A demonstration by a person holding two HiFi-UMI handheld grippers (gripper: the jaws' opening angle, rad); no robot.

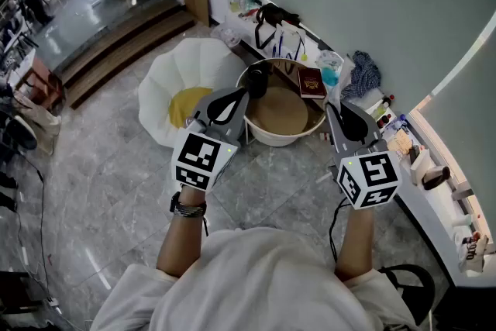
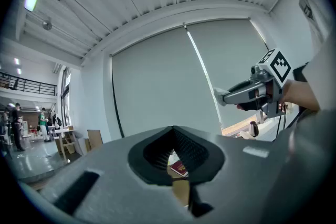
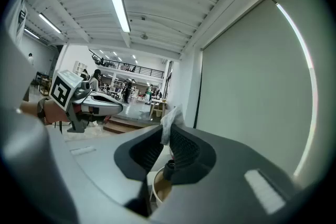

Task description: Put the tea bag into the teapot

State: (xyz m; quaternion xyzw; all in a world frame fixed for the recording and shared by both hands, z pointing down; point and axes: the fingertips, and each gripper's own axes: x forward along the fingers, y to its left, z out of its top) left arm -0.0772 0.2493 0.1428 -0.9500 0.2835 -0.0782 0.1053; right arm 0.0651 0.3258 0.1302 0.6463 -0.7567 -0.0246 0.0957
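Subject: person w/ two hand-held units.

Clothing: white top, short sleeves, loose fit. Dark wristband on left wrist.

Unit 1, left gripper: grey moulded shell tapering to narrow tips. Black ribbed pads line the inner faces. White cube at rear w/ black square markers on visible faces, and a small green light at its upper edge.

Unit 2, right gripper: same build and colours. Its marker cube matches, green light incl. Thin black cable hangs below it.

Pale rectangular patch on shell top; print illegible.
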